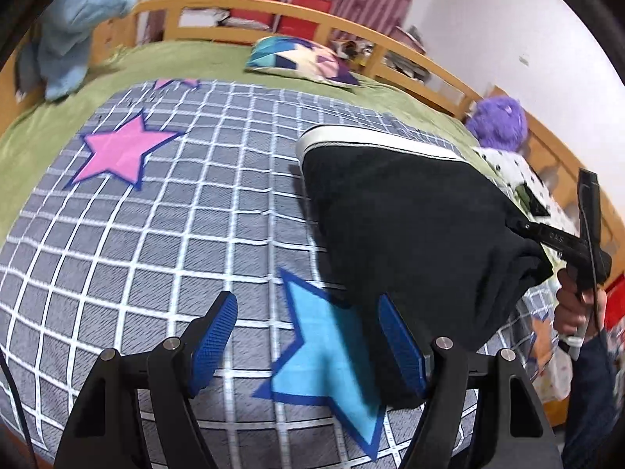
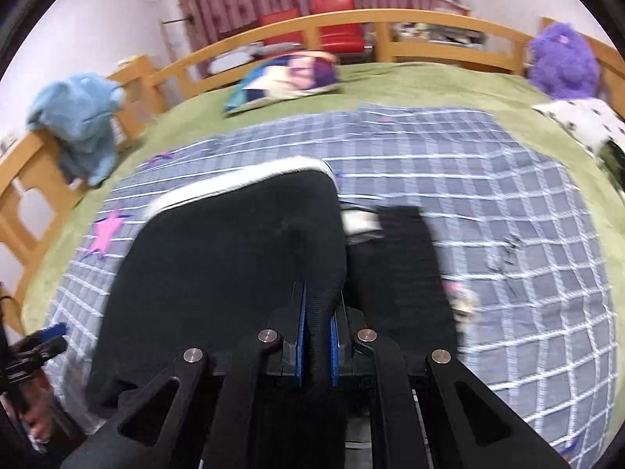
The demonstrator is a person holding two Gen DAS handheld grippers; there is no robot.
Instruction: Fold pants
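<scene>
Blue pads fill the bottom of the left wrist view: the left gripper (image 1: 308, 348) is spread wide, jaws released, nothing between them, one pad over plain grid fabric and the other right at the near edge of the black pants (image 1: 410, 226). Whether that pad touches the cloth, I cannot tell.

Over to the right wrist view, and it's a different story: the right gripper (image 2: 317, 346) is clenched tight on a bunched fold of the pants (image 2: 234, 258), blue pads pressed flat on either side of the black fabric. From the left camera, that same right gripper (image 1: 525, 226) bites the pants at their right side, a bare hand (image 1: 574, 305) wrapped round its handle.

Those pants lie on the checked quilt (image 1: 195, 215), toward its near right part, with a white waistband (image 1: 375, 138) on the far side. A second black piece with a white end (image 2: 402, 242) lies just right of the main fold, blurred.

A pink star (image 1: 121, 152) sits toward the quilt's far left, a light blue star (image 1: 324, 351) at its near edge, partly under the pants. Beyond the quilt, on the green bedcover (image 1: 187, 58), rests a patterned pillow (image 1: 300, 60) near the wooden headboard (image 1: 297, 15). A blue plush toy (image 1: 74, 35) slumps at the far left corner, a purple plush toy (image 1: 500, 119) at the far right.
</scene>
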